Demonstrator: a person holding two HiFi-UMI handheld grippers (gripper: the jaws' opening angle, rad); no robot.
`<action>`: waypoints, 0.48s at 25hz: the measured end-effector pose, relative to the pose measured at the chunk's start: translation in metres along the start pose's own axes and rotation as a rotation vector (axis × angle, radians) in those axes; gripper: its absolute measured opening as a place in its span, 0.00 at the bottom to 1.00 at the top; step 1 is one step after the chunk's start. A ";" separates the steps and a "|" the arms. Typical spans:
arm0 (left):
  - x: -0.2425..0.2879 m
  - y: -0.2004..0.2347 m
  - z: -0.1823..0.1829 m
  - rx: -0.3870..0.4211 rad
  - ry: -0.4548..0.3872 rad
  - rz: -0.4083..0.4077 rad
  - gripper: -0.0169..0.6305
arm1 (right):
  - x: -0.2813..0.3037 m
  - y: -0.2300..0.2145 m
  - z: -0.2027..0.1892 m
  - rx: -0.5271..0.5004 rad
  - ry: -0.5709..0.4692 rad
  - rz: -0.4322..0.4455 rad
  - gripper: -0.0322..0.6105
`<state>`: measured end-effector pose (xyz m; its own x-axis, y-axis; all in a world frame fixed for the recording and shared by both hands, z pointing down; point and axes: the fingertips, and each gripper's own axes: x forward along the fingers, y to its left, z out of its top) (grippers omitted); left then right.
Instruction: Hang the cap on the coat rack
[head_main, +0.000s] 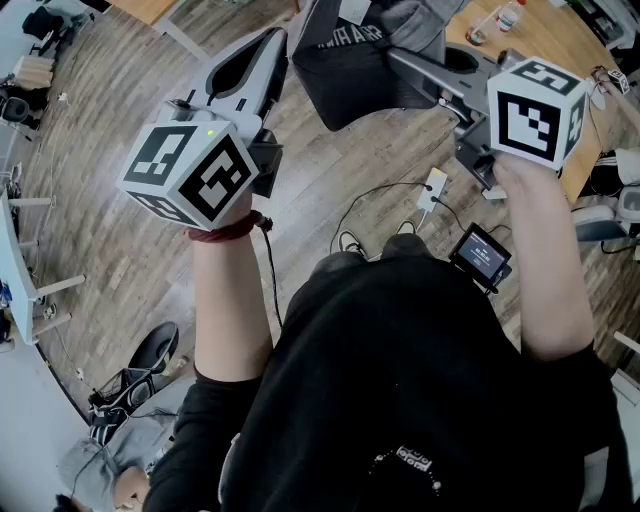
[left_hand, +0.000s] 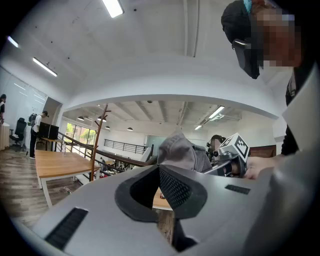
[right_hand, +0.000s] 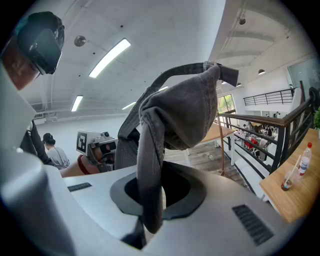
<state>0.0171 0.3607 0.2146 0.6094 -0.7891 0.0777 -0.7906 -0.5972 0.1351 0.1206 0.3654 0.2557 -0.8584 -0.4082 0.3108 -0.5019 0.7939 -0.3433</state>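
Cap (right_hand: 185, 115) sits on no surface; it hangs in the air from the right gripper (right_hand: 152, 175). That gripper's fingers (right_hand: 215, 220) pinch a fold of the grey fabric, and the crown and back strap flop over above them. We read this grip as leaving the cap's opening free to drop over a peg. Left gripper (left_hand: 159, 172) is held level beside it, fingers (left_hand: 100, 210) pressed together with nothing between. We take it as idle and kept out of the cap's way. Coat rack (left_hand: 97, 142) stands well apart, ahead and to the left in the left gripper view. It is just beside the right edge of a wooden counter (left_hand: 60, 162), with a railing (left_hand: 120, 156) behind. Its top pegs look bare, as far as we can tell. Open wooden floor (head_main: 120, 250) lies below and ahead, so the carry looks unobstructed. We judge the counter edge and the railing to be the only things crowding the rack. Hanging has not yet begun.
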 end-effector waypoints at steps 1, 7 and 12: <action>0.001 -0.002 -0.002 -0.002 0.000 -0.002 0.03 | -0.002 -0.001 -0.002 0.008 -0.005 0.006 0.11; -0.002 -0.012 -0.002 0.003 0.007 -0.016 0.03 | -0.010 0.010 0.000 -0.005 -0.010 0.019 0.11; 0.019 -0.026 -0.010 0.006 0.012 -0.011 0.03 | -0.026 -0.007 -0.010 -0.004 0.003 0.045 0.11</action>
<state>0.0499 0.3630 0.2219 0.6190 -0.7805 0.0877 -0.7839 -0.6071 0.1304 0.1472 0.3747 0.2591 -0.8796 -0.3711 0.2976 -0.4626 0.8133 -0.3529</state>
